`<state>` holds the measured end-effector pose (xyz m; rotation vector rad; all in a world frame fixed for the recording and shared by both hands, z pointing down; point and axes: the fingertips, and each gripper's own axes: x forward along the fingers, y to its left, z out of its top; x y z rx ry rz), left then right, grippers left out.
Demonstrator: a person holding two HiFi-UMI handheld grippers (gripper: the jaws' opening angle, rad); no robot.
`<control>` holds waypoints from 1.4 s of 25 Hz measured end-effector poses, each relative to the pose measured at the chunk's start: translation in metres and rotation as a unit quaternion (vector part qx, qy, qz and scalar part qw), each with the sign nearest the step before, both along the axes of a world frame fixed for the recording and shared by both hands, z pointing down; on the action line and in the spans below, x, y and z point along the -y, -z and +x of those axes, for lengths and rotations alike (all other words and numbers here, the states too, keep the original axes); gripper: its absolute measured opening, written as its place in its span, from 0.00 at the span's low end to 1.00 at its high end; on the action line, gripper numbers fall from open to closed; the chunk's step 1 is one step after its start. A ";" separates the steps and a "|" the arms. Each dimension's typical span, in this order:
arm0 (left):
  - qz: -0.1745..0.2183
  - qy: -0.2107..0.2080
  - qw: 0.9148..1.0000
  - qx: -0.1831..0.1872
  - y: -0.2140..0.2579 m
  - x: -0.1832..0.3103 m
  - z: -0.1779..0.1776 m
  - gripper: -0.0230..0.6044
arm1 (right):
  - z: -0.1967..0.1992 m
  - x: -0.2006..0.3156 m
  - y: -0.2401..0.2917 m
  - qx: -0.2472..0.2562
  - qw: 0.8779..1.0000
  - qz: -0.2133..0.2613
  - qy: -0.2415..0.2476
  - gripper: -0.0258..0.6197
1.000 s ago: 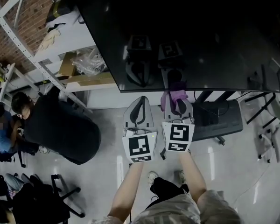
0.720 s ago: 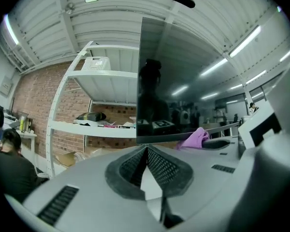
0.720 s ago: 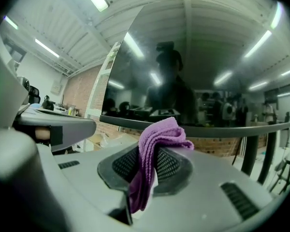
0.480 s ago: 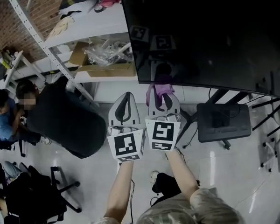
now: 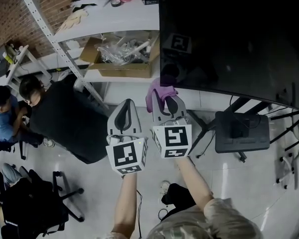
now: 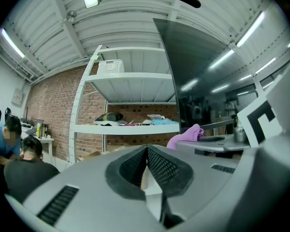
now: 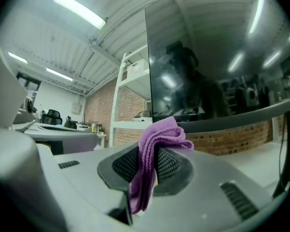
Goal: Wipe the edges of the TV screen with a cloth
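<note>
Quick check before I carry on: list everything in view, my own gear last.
large black flat TV screen: one, black, upper right.
purple woven cloth: one, purple, by screen's lower left corner.
white metal shelf rack: one, white, upper left.
brown cardboard box: one, brown, on the rack.
black wheeled office chair: one, black, lower left.
people: two, blue top and black top, far left.
left tongs: one, grey, shut, empty.
right tongs: one, grey, shut on the cloth.

TV screen [image 5: 239, 39]: dark, upright | cloth [image 5: 157, 94]: purple, bunched, at its lower-left corner
</note>
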<state>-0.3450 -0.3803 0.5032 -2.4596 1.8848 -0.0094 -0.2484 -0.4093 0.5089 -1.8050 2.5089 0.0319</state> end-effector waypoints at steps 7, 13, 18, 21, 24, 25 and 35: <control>0.001 0.037 0.999 0.005 0.004 -0.008 -0.034 0.06 | -0.029 0.000 0.004 0.043 0.997 0.006 0.057 0.14; -0.004 0.055 0.998 0.009 0.020 -0.018 -0.048 0.06 | -0.059 -0.014 0.029 0.025 0.995 0.025 0.090 0.14; -0.010 0.070 0.997 0.021 0.055 -0.027 -0.065 0.06 | -0.071 -0.027 0.075 0.048 0.993 0.036 0.106 0.14; -0.012 0.073 0.997 0.026 0.079 -0.040 -0.070 0.06 | -0.069 -0.036 0.091 0.043 0.994 0.019 0.100 0.14; -0.013 0.070 0.997 0.021 0.101 -0.051 -0.073 0.06 | -0.069 -0.051 0.111 0.027 0.995 0.013 0.096 0.14; -0.012 0.066 0.998 0.020 0.106 -0.054 -0.073 0.06 | -0.070 -0.057 0.119 0.020 0.995 0.017 0.095 0.14; -0.034 -0.017 0.997 -0.067 0.109 -0.066 -0.073 0.06 | -0.074 -0.089 0.141 -0.019 0.999 0.017 0.047 0.14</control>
